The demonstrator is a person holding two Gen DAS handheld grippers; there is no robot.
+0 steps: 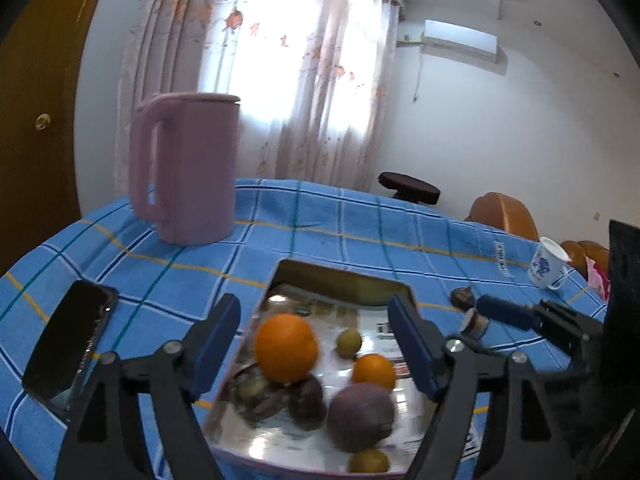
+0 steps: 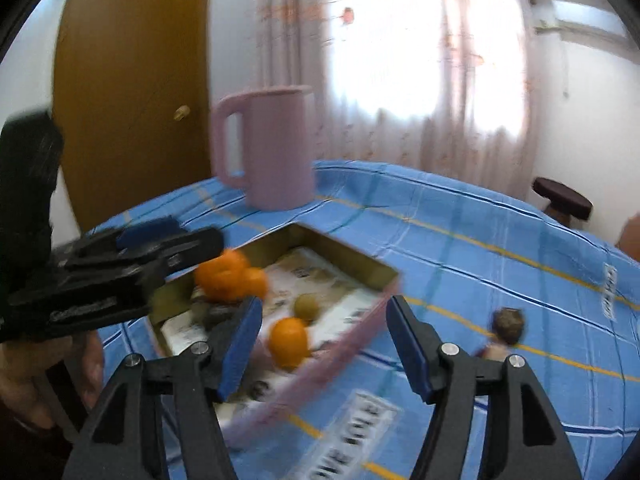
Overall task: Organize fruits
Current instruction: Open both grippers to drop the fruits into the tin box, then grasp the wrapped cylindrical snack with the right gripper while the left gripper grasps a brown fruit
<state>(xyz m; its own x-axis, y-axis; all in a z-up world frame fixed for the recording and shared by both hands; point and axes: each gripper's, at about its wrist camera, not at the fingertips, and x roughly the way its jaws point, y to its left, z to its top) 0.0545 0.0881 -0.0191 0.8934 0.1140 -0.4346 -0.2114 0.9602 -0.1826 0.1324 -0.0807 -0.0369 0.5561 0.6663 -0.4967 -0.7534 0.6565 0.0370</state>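
A shallow pink-rimmed tin tray (image 1: 340,276) lies on the blue checked tablecloth and holds a large orange (image 1: 286,348), a small orange (image 1: 373,371), a purple passion fruit (image 1: 360,416), dark fruits (image 1: 306,402) and small green-yellow fruits (image 1: 349,343). My left gripper (image 1: 316,344) is open and empty, hovering over the tray. My right gripper (image 2: 324,340) is open and empty above the tray's near right rim (image 2: 360,332); it also shows in the left wrist view (image 1: 504,314). Two dark fruits (image 2: 508,322) lie on the cloth right of the tray, also seen in the left wrist view (image 1: 464,298).
A pink jug (image 1: 188,168) stands at the back left of the table. A black phone (image 1: 70,344) lies at the left. A white printed mug (image 1: 549,263) stands at the far right edge. A stool (image 1: 408,188) and chairs stand behind the table.
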